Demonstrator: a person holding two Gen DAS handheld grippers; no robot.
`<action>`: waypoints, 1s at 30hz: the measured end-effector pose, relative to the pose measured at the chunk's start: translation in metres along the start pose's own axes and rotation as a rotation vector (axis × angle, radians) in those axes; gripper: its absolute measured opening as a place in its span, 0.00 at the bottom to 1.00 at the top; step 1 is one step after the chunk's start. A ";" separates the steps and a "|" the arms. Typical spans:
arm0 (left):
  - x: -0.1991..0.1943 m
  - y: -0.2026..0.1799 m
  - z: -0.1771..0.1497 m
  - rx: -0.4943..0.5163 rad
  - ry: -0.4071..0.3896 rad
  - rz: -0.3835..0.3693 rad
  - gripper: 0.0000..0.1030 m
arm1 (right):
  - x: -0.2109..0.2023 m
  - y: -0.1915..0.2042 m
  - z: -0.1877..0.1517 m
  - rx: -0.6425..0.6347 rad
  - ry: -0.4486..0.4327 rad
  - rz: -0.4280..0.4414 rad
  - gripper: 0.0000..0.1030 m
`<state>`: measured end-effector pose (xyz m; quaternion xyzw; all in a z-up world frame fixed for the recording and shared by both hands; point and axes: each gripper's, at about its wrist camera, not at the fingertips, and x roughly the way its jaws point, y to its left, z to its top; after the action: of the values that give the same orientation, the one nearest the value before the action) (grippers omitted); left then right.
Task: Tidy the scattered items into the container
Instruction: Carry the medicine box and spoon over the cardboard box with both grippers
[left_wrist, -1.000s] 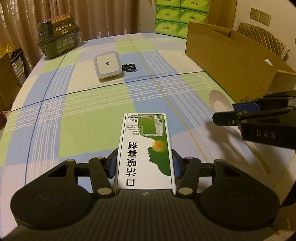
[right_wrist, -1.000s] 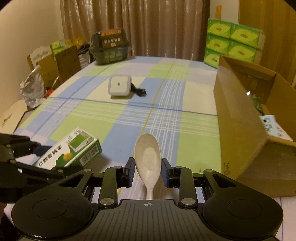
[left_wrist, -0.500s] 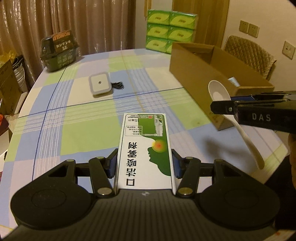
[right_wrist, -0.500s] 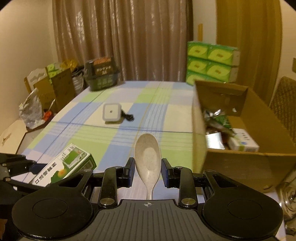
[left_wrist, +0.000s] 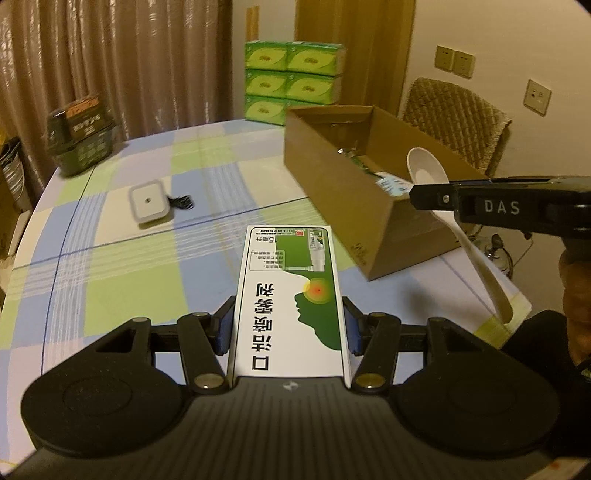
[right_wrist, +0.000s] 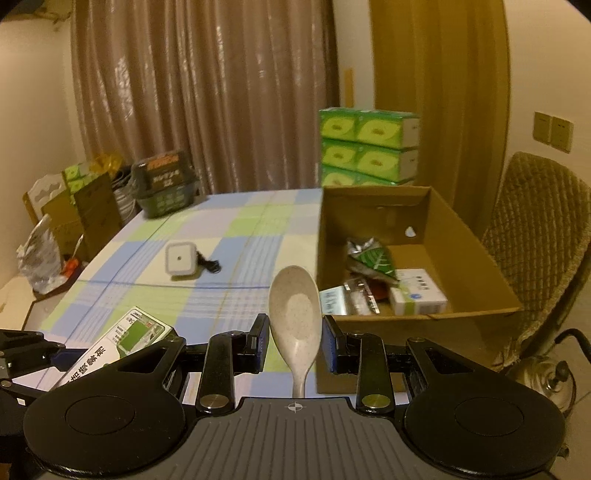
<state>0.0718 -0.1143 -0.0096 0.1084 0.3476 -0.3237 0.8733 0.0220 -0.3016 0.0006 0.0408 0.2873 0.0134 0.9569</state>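
Observation:
My left gripper (left_wrist: 289, 328) is shut on a white and green medicine box (left_wrist: 290, 295) and holds it above the checked tablecloth. The box also shows in the right wrist view (right_wrist: 122, 341). My right gripper (right_wrist: 294, 343) is shut on a pale speckled spoon (right_wrist: 294, 314), bowl forward, held above the table. In the left wrist view the spoon (left_wrist: 424, 168) hangs from the right gripper (left_wrist: 428, 195) over the near corner of the open cardboard box (left_wrist: 332, 177). The cardboard box (right_wrist: 458, 236) holds several small packets and a white carton.
A white square night light (left_wrist: 149, 201) with a black cord lies on the table; it also shows in the right wrist view (right_wrist: 180, 259). A dark green basket (left_wrist: 83, 142) stands at the far left edge. Green tissue packs (left_wrist: 293, 81) are stacked behind. A woven chair (right_wrist: 539, 236) stands right of the box.
Both grippers have risen well above the table with their loads. The right gripper with the spoon has moved toward the cardboard box, whose inside now shows.

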 end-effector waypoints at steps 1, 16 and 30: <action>0.000 -0.003 0.002 0.005 -0.002 -0.003 0.49 | -0.002 -0.004 0.000 0.006 -0.002 -0.004 0.26; 0.019 -0.052 0.052 0.059 -0.049 -0.073 0.49 | -0.021 -0.075 0.013 0.125 -0.057 -0.082 0.26; 0.059 -0.082 0.119 0.056 -0.108 -0.149 0.49 | -0.001 -0.116 0.046 0.129 -0.091 -0.130 0.26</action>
<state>0.1158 -0.2551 0.0403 0.0890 0.2979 -0.4027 0.8609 0.0468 -0.4202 0.0299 0.0843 0.2458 -0.0689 0.9632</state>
